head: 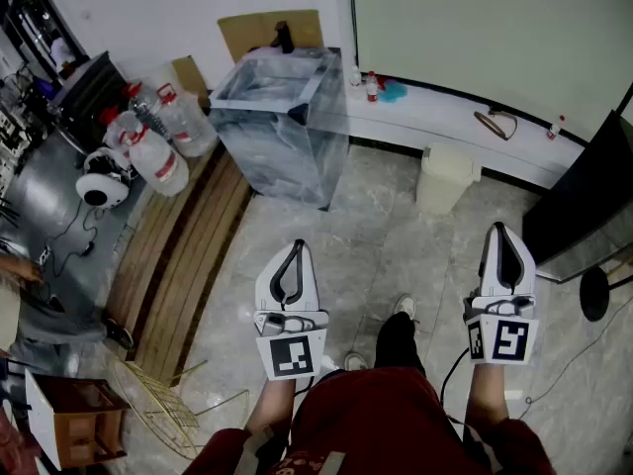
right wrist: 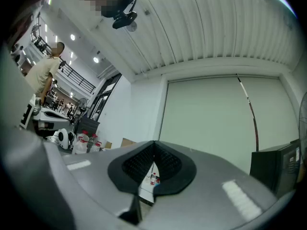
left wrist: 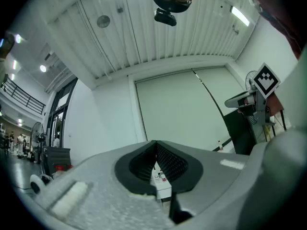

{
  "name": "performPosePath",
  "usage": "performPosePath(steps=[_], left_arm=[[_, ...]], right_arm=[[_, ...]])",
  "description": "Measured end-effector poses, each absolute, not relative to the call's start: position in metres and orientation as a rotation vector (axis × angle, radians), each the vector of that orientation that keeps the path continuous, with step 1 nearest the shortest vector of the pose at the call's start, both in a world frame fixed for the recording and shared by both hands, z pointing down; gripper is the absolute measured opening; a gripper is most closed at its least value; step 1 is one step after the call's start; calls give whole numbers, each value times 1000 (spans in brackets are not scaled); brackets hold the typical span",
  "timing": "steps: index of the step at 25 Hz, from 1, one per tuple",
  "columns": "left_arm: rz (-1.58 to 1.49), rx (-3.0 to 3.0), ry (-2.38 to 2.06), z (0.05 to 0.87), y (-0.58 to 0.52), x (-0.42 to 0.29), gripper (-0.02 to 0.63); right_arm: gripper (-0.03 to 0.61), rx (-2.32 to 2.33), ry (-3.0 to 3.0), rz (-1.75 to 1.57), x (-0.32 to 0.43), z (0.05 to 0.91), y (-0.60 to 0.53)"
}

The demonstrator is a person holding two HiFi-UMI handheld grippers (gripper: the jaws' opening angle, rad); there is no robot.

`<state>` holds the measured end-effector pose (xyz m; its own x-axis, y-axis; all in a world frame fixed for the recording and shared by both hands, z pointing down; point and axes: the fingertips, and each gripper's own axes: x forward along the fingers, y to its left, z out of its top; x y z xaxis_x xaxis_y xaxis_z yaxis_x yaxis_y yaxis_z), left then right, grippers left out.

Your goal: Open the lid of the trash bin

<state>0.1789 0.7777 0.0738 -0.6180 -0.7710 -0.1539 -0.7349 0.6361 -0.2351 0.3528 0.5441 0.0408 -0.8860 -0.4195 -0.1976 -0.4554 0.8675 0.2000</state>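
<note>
A small cream trash bin (head: 445, 176) is set on the grey tiled floor (head: 366, 226); a large clear box (head: 282, 127), water jugs (head: 158, 142) and wooden boards (head: 188, 250) are placed alongside.

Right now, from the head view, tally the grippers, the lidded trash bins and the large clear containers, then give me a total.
Grippers: 2, the left gripper and the right gripper, both with jaws together on nothing.
Lidded trash bins: 1, the trash bin near the white ledge.
Large clear containers: 1, the clear container.
Total: 4
</note>
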Motion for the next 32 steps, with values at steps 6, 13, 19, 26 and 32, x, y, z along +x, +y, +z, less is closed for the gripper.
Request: performPosePath(steps=[6, 13, 19, 26, 32], left_arm=[[-207, -1235, 2614, 73, 762, 175, 5], [-221, -1291, 2632, 87, 731, 165, 5], [-277, -1343, 2645, 102, 691, 152, 5], [-268, -1346, 2670, 107, 622, 119, 5], [-233, -1363, 2646, 99, 545, 98, 5]], right_arm=[[0, -702, 2910, 370, 354, 48, 529], [1, -689, 2889, 290, 344, 61, 508], [2, -702, 2928, 204, 323, 85, 475], [2, -723, 2950, 173, 292, 97, 405], [2, -727, 2953, 181, 271, 95, 336]])
